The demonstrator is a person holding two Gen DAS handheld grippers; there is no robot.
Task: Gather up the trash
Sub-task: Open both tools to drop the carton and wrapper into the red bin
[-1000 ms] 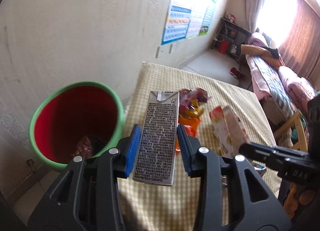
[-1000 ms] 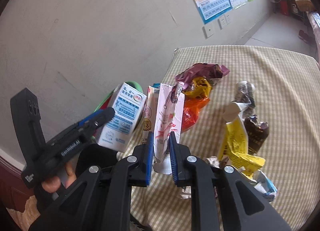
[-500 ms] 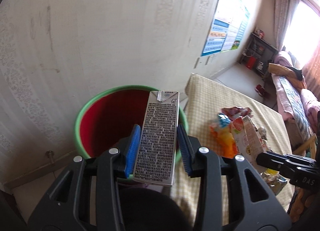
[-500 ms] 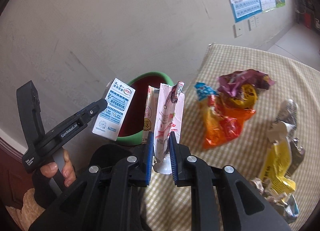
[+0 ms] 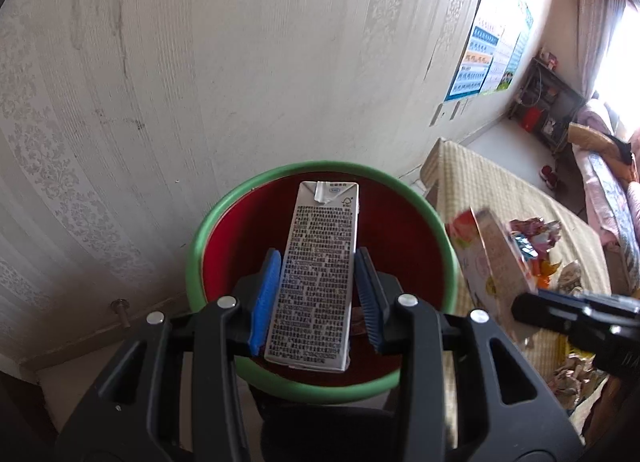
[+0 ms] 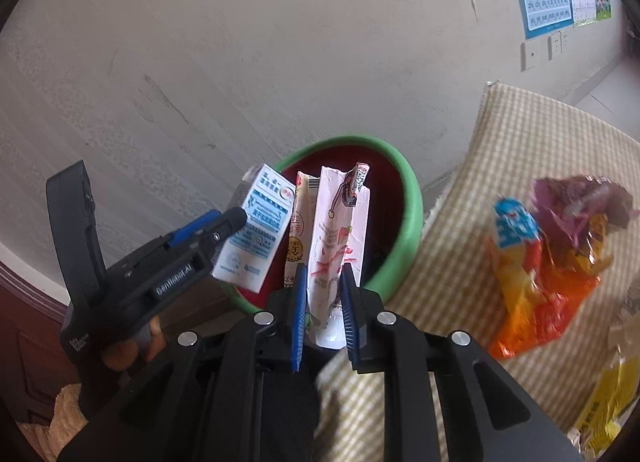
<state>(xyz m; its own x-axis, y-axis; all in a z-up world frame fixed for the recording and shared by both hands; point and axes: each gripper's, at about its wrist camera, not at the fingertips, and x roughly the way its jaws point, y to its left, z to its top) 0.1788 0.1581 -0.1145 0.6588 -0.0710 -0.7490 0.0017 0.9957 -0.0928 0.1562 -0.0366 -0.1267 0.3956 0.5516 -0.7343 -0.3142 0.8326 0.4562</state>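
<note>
The milk carton, a slim box with dense black print on the side facing the left wrist camera, stands clamped between the blue pads of the left gripper, whose fingers press on its two long edges. It hangs directly over the open mouth of the bin, a red bucket with a green rim that stands on the floor against the patterned wall. Seen from the right wrist camera, the same carton shows its blue and white face, tilted, at the near left rim of the bin, with the left gripper's black body and a hand on its handle lower left. The flattened pink carton, printed with red cartoon drawings, stands upright between the fingers of the right gripper, with a thinner cream wrapper just beside it on its left; these jaws are beginning to open, the right pad shows a slight gap, and the pink carton is still between them, over the near edge of the bin. To the right of the bin lies a surface covered in a yellow checked cloth, and on it sit more trash: an orange and blue snack bag, a crumpled purple wrapper behind it, and a yellow packet at the lower right edge. On the wall above hangs a blue chart poster, with sockets beneath.
</note>
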